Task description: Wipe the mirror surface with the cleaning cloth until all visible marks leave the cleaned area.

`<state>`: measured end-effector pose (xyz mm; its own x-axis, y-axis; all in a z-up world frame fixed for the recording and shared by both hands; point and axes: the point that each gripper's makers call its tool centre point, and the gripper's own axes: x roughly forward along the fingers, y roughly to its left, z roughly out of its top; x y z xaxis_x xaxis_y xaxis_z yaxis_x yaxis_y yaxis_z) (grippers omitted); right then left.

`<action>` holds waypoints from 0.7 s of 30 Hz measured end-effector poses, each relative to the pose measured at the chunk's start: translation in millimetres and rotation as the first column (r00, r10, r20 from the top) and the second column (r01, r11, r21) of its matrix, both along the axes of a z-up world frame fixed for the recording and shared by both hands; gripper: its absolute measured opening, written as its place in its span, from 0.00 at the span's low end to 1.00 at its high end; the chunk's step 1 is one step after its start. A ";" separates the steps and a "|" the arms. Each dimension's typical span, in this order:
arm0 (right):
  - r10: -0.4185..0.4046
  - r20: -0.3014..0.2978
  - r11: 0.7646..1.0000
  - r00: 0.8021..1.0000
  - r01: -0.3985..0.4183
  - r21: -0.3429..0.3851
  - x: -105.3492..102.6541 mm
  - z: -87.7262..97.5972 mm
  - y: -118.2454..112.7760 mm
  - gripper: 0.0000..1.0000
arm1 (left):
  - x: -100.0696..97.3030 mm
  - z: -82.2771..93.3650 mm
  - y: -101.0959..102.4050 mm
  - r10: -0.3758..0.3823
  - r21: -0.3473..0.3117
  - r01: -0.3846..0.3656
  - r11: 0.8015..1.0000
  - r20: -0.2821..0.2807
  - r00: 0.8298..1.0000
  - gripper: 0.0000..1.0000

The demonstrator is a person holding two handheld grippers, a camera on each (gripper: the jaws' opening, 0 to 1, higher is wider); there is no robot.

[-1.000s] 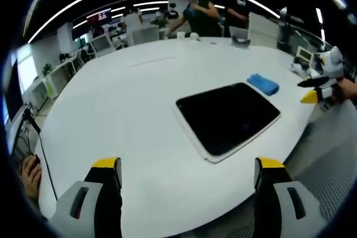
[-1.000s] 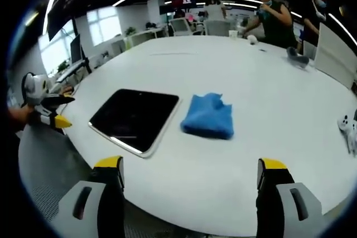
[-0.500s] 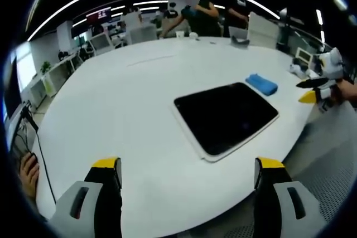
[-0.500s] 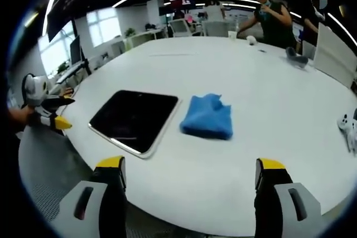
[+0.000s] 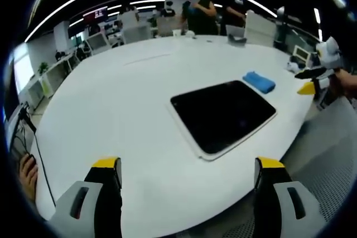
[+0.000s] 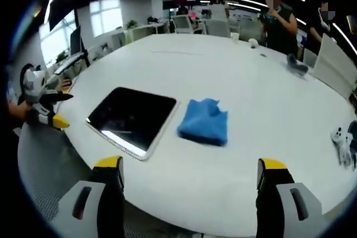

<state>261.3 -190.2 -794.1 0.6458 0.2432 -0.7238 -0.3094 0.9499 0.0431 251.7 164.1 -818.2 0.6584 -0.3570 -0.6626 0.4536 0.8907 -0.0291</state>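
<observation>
A dark rectangular mirror with a pale frame lies flat on the big white table. A folded blue cloth rests on the table just beside the mirror, apart from it. My left gripper hangs open off the table's near edge, short of the mirror; it also appears at the left in the right gripper view. My right gripper is open too, off the table edge facing the cloth, and it appears at the right in the left gripper view.
People stand at the far side of the table. Small items lie there too, a cup and a dark object. A white controller-like thing sits at the right. Desks and monitors fill the room behind.
Both views have shifted slightly as the hands moved; the right gripper view has risen a little. The mirror and the cloth lie where they were.
</observation>
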 end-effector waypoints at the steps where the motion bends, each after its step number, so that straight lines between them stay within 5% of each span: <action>1: -0.006 -0.008 1.000 1.000 0.006 0.001 2.8 4.0 -1.9 0.97 | 0.1 0.1 0.3 0.002 -0.002 -0.002 1.000 0.000 1.000 1.00; 4: -0.047 -0.068 0.998 0.997 0.049 0.036 8.8 18.9 -6.5 0.87 | 0.3 -0.2 0.8 0.005 -0.002 -0.005 1.000 0.000 1.000 1.00; 7: -0.045 -0.077 0.996 0.996 0.050 0.069 18.6 31.8 -5.0 0.88 | -2.8 -5.9 3.1 -0.006 0.040 0.007 0.999 -0.022 1.000 0.99; 14: 0.012 -0.136 0.997 0.991 -0.002 0.078 31.7 56.0 2.1 0.82 | -1.4 -3.5 2.0 0.009 0.005 -0.009 1.000 -0.018 1.000 1.00; 17: 0.038 -0.167 0.999 0.985 -0.033 0.032 35.2 63.1 -2.8 0.70 | -1.6 -3.9 2.4 0.006 0.014 -0.006 1.000 -0.016 1.000 0.99; 21: 0.021 -0.181 0.997 0.983 -0.007 0.078 48.2 73.3 0.5 0.77 | 0.3 -1.7 3.1 0.006 0.015 -0.006 1.000 0.001 1.000 0.99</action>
<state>309.5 -189.8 -720.8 0.5017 0.3107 -0.8073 -0.3036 0.9372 0.1720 252.0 167.1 -819.9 0.6615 -0.3425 -0.6672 0.4480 0.8939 -0.0148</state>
